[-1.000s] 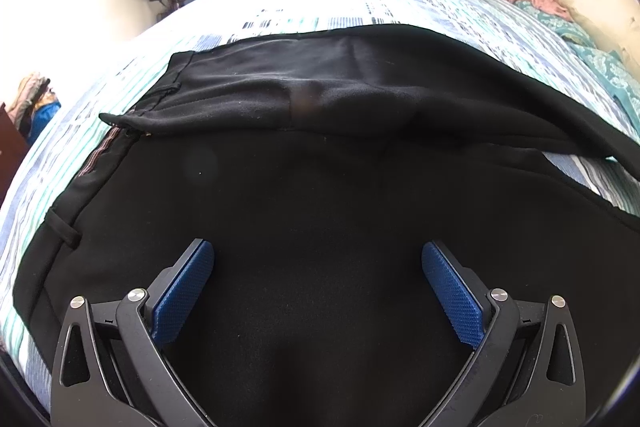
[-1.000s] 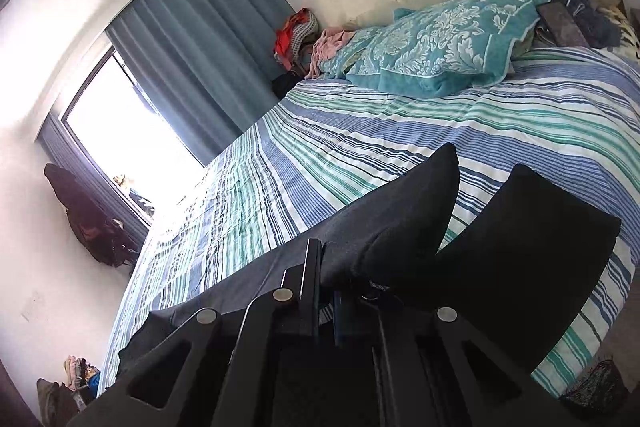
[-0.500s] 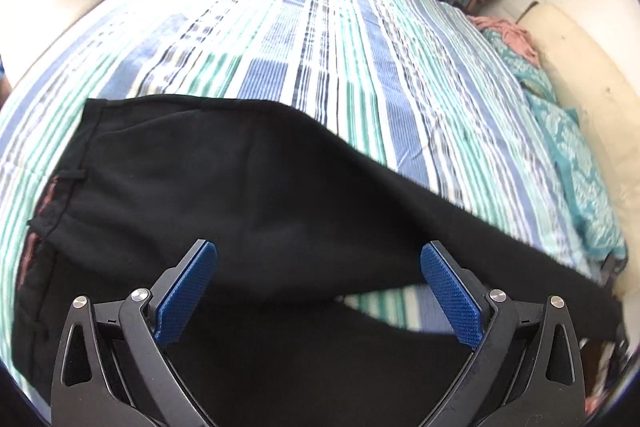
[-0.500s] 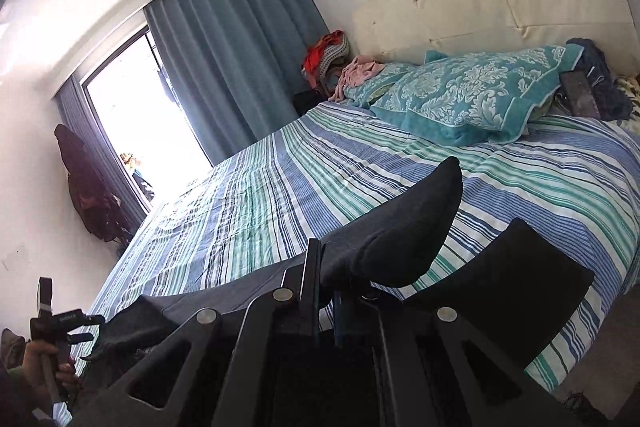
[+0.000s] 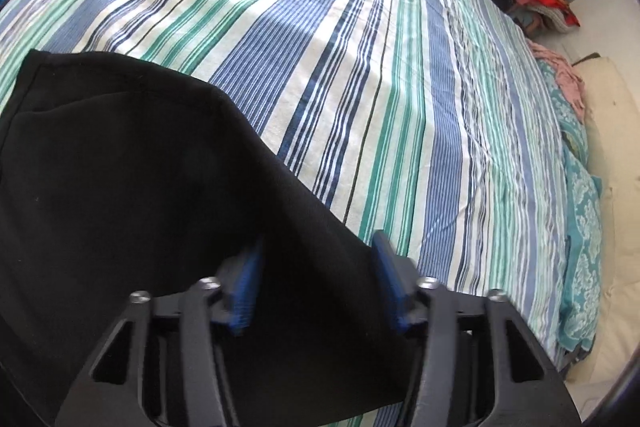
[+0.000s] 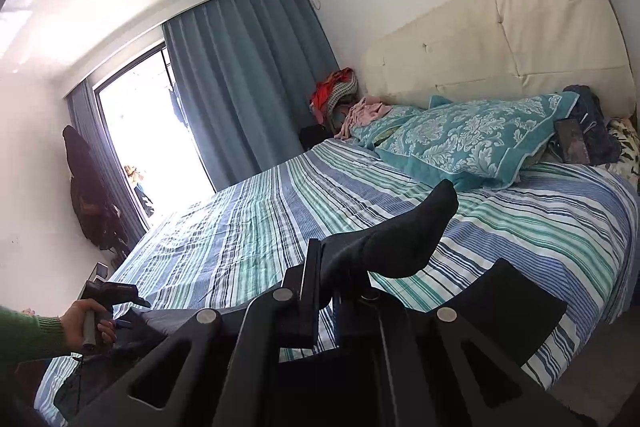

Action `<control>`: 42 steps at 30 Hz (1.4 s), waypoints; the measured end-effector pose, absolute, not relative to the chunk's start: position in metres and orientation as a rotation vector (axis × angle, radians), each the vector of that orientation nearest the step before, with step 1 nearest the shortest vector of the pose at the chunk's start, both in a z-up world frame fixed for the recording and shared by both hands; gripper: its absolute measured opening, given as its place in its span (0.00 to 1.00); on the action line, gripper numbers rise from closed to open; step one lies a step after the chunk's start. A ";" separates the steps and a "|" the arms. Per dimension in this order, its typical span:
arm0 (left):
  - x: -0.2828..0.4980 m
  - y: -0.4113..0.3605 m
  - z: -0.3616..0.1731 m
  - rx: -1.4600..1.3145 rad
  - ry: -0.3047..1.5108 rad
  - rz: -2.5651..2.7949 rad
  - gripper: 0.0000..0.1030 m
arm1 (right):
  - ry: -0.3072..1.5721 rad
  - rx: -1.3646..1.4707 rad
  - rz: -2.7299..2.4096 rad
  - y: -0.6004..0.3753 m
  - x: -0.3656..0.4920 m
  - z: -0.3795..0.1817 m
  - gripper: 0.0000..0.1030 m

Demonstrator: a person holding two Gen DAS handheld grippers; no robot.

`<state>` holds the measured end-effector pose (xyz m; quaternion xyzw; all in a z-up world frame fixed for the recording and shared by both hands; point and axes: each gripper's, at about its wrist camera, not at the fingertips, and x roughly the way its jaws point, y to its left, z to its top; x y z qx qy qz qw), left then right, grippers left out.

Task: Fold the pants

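The black pants (image 5: 132,187) lie on the striped bed sheet (image 5: 400,87), waist end at the left in the left wrist view. My left gripper (image 5: 316,283) has its blue pads partly closed around a raised fold of the black fabric. My right gripper (image 6: 326,267) is shut on a leg end of the pants (image 6: 400,239), which sticks up beyond the fingers. The second leg end (image 6: 516,311) hangs at the right. The left gripper in a hand (image 6: 108,299) shows at the far left of the right wrist view.
Teal patterned pillows (image 6: 468,139) and a cream headboard (image 6: 500,39) are at the bed's head. A pile of clothes (image 6: 336,91) sits by the blue curtain (image 6: 240,83). A dark garment (image 6: 92,203) hangs on the left wall.
My left gripper has moved forward over the pants and its pads have closed in from wide open onto a fold of fabric. My right gripper has lifted slightly, holding the leg end.
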<state>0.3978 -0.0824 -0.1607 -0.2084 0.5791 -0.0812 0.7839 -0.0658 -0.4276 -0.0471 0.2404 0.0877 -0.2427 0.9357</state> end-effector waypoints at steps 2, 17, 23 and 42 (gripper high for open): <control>0.393 -0.071 -0.154 -0.542 1.219 -0.199 0.05 | 0.187 0.500 -0.501 -0.433 -0.065 -0.051 0.05; 0.106 -0.006 -0.131 -0.448 1.163 -0.354 0.05 | 0.454 0.837 -0.597 -0.543 -0.078 -0.132 0.05; 0.097 -0.017 -0.147 -0.417 1.196 -0.372 0.04 | 0.487 0.910 -0.657 -0.549 -0.101 -0.154 0.05; 0.077 -0.041 -0.155 -0.323 1.248 -0.412 0.05 | 0.750 0.921 -0.723 -0.588 -0.093 -0.179 0.05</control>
